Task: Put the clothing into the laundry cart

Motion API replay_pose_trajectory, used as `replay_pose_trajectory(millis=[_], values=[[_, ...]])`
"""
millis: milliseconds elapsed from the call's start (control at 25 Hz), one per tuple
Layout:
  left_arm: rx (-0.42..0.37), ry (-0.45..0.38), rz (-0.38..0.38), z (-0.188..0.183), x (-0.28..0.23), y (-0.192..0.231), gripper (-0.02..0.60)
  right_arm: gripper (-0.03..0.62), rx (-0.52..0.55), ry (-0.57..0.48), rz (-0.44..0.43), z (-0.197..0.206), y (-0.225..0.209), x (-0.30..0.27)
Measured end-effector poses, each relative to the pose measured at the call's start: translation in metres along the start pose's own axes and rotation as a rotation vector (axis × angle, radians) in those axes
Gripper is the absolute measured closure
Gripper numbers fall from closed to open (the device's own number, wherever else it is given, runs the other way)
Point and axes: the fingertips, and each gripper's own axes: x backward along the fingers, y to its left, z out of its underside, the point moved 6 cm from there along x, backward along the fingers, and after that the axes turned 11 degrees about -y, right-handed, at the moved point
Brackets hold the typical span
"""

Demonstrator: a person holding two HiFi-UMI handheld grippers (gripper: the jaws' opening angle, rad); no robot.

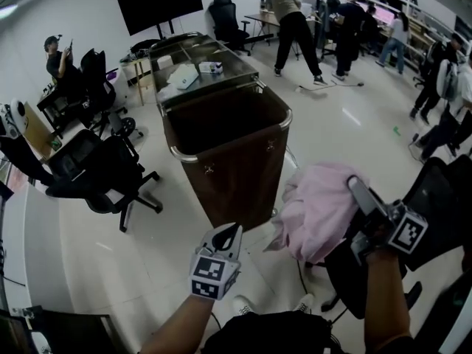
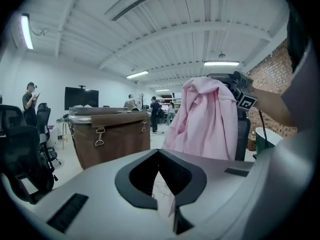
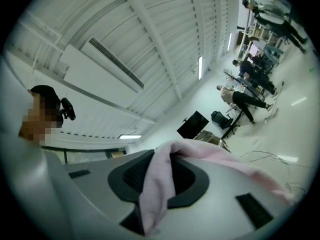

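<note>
The brown laundry cart [image 1: 230, 174] with a metal rim stands open in the middle of the floor and looks empty inside. Just to its right, my right gripper [image 1: 359, 192] is shut on a pink garment [image 1: 318, 211], which hangs bunched at about the height of the cart's rim. In the right gripper view the pink cloth [image 3: 156, 194] runs between the jaws of that gripper [image 3: 161, 155]. My left gripper [image 1: 227, 236] points at the cart's near wall from the front, shut and holding nothing. The left gripper view shows the cart [image 2: 111, 138] and the garment [image 2: 206, 120] beyond its own gripper [image 2: 159, 152].
Black office chairs [image 1: 97, 169] stand left of the cart, and another chair [image 1: 444, 196] is at the right by the garment. A metal trolley [image 1: 200, 66] with items stands behind the cart. Several people are at the back near desks, and a dark screen [image 1: 159, 3] stands there too.
</note>
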Motion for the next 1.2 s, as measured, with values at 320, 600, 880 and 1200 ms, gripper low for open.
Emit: replay_pose_trajectory(millis=[320, 600, 880, 1200], values=[[0.002, -0.026, -0.043, -0.004, 0.024, 0.042, 0.583, 0.516, 0.008, 0.009, -0.056, 0.028, 0.025, -0.041], [0.002, -0.056, -0.059, -0.015, 0.033, 0.062, 0.583, 0.516, 0.026, 0.030, -0.073, 0.043, 0.038, -0.065], [-0.001, -0.066, -0.089, -0.024, 0.037, 0.083, 0.583, 0.516, 0.011, -0.008, -0.107, 0.028, 0.056, -0.103], [-0.024, -0.074, -0.158, -0.038, 0.030, 0.106, 0.583, 0.516, 0.056, -0.024, -0.239, -0.021, 0.079, -0.174]])
